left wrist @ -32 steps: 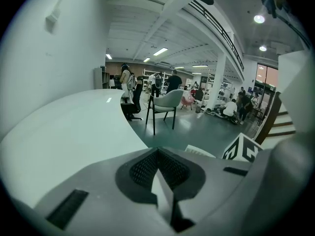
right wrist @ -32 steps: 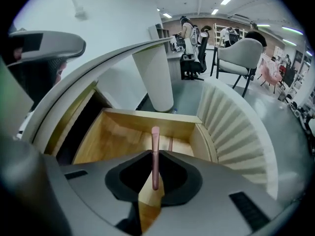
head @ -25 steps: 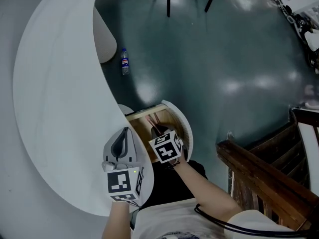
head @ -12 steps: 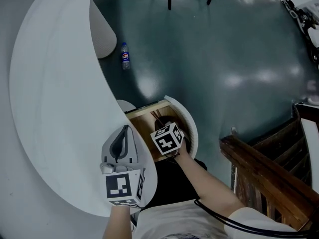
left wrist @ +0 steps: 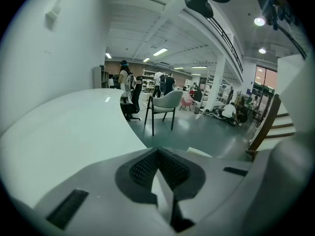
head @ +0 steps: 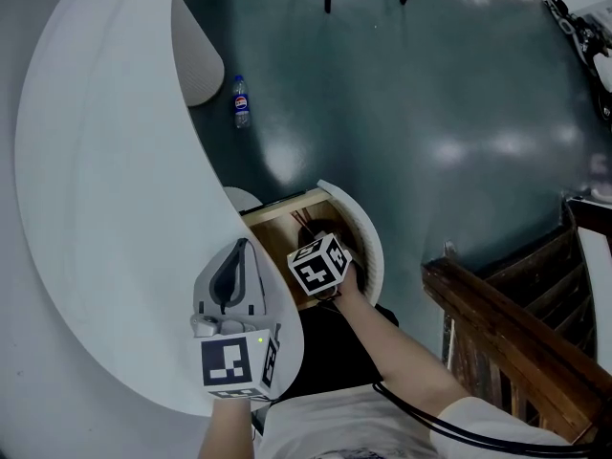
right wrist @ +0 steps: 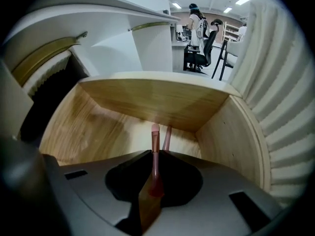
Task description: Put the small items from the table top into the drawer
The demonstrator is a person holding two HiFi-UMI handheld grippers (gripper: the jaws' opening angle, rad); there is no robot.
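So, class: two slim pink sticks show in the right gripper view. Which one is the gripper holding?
The left one, a pink brush, clamped between the right gripper's jaws. The other pink stick lies loose on the drawer floor behind it.

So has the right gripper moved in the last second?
Yes. Against the drawer in the head view, the right gripper has dipped slightly deeper inside, holding its pink brush.

table [head: 96, 208]: white, curved | drawer [right wrist: 123, 102]: wooden, open, pink stick [right wrist: 167, 137] inside | floor [head: 402, 113]: bottle [head: 240, 103] lying
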